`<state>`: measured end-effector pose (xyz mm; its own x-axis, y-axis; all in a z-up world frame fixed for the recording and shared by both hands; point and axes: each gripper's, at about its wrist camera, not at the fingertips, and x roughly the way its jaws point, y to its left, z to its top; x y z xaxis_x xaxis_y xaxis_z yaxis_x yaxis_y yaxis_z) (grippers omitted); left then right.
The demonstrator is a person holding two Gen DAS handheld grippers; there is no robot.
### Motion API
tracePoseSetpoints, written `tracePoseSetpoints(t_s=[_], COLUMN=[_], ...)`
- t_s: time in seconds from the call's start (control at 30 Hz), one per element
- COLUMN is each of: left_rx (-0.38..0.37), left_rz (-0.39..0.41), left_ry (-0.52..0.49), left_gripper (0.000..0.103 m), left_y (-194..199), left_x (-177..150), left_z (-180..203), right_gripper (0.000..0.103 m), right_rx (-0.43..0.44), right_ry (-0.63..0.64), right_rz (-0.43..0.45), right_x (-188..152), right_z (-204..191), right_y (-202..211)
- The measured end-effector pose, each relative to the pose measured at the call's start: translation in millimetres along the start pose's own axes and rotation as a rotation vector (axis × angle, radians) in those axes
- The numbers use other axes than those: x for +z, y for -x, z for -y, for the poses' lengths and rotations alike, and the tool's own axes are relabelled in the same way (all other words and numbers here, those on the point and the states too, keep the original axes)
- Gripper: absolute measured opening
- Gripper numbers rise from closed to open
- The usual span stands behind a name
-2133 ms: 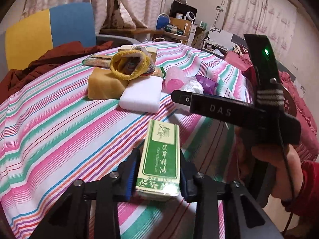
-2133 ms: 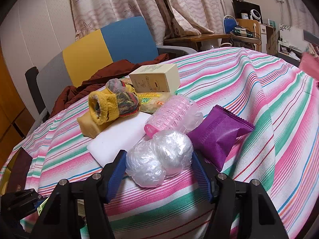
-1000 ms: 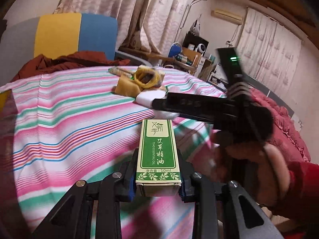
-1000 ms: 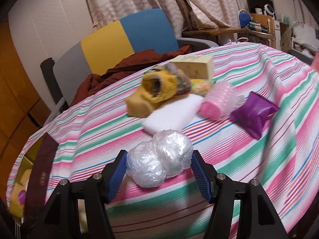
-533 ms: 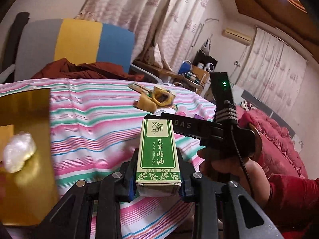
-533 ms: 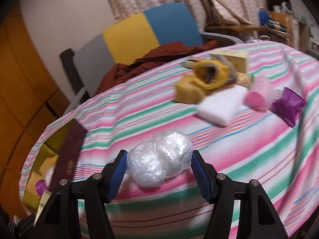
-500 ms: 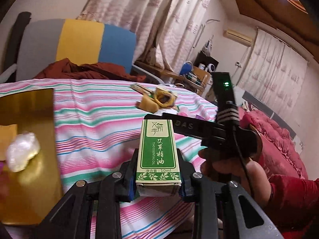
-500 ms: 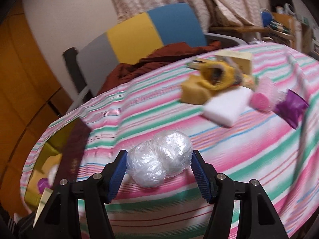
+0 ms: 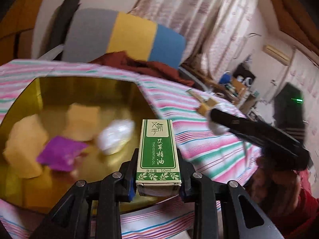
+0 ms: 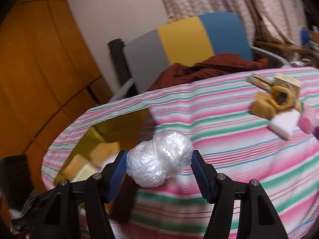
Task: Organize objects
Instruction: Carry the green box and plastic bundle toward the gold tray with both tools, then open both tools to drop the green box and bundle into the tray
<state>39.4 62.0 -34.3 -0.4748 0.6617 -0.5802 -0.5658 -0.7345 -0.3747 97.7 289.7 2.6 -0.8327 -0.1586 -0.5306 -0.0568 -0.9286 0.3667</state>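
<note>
Both grippers have swung away from the heap of goods toward the gold tin since the earlier frames, each carrying its load. Clamped between the left gripper's [image 9: 157, 177] blue pads is a green-and-cream carton [image 9: 157, 153] printed "TSAO ESSENTIAL OIL" and "10ml" beside Chinese characters, held upright above the near rim of the gold tin [image 9: 119, 91]. Ahead and to the left of that gripper, inside the tin, lie two yellow sponge blocks [image 9: 82, 121], a purple sachet [image 9: 61, 153] and a white plastic-wrapped bundle [image 9: 115, 137], all blurred. To its right, a hand [image 9: 279, 179] in a red sleeve carries the right gripper's black body across the striped tablecloth [image 9: 209, 151], hiding part of the distant heap. The right gripper [image 10: 159, 169] is closed on a crinkled clear-plastic ball [image 10: 159, 159], pads pressing both sides. Below and to its left sits the gold tin [image 10: 111, 127]; far ahead to the right remain a white foam block [image 10: 285, 125], a yellow sponge [image 10: 263, 107], a yellow-rimmed knitted roll [image 10: 281, 97], a cream box [image 10: 287, 81] and a pink item at the frame edge. Behind the table stands a grey, yellow and blue chair [image 10: 189, 41] draped with rust-red cloth [image 10: 209, 67].
</note>
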Motion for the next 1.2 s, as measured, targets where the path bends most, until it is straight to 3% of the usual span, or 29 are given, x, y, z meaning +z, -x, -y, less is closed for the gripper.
tracePoseSetpoints(t_s=[0.23,0.53,0.63,0.7,0.73,1.0,1.2], left_rx=[0.086,0.219,0.247,0.263,0.268,0.281,0.247], left_rz=[-0.045,-0.084,-0.085,-0.078,-0.069,0.032,0.034], left_ry=[0.043,-0.039,-0.048,-0.046,-0.043,0.048,0.086], left_gripper=[0.031,0.031,0.037,0.049,0.049,0.049,0.05], left_y=[1.3,-1.1,-1.2,-0.4,0.9,21.4,24.5], left_x=[-9.0,-14.7,-17.0,-17.5,-18.0,-16.3,-13.4], left_z=[-31.7,-33.8,-33.5,-33.0,-32.6,-40.4,-36.7], right_gripper=[0.065,0.07,0.071,0.076,0.08,0.083,0.084], right_rx=[0.078,0.111,0.123,0.12,0.115,0.105,0.099], right_ry=[0.117,0.226,0.221,0.219,0.218,0.164,0.134], right_rz=[-0.049,-0.112,-0.133,-0.136,-0.135,-0.113,-0.111], right_x=[-14.1,-26.5,-30.4,-31.5,-32.2,-28.8,-28.7], right_z=[-50.6,-82.1,-84.5,-84.7,-83.9,-70.4,-63.8], right_y=[-15.3,-32.5,-37.6,-37.9,-37.7,-32.9,-31.6])
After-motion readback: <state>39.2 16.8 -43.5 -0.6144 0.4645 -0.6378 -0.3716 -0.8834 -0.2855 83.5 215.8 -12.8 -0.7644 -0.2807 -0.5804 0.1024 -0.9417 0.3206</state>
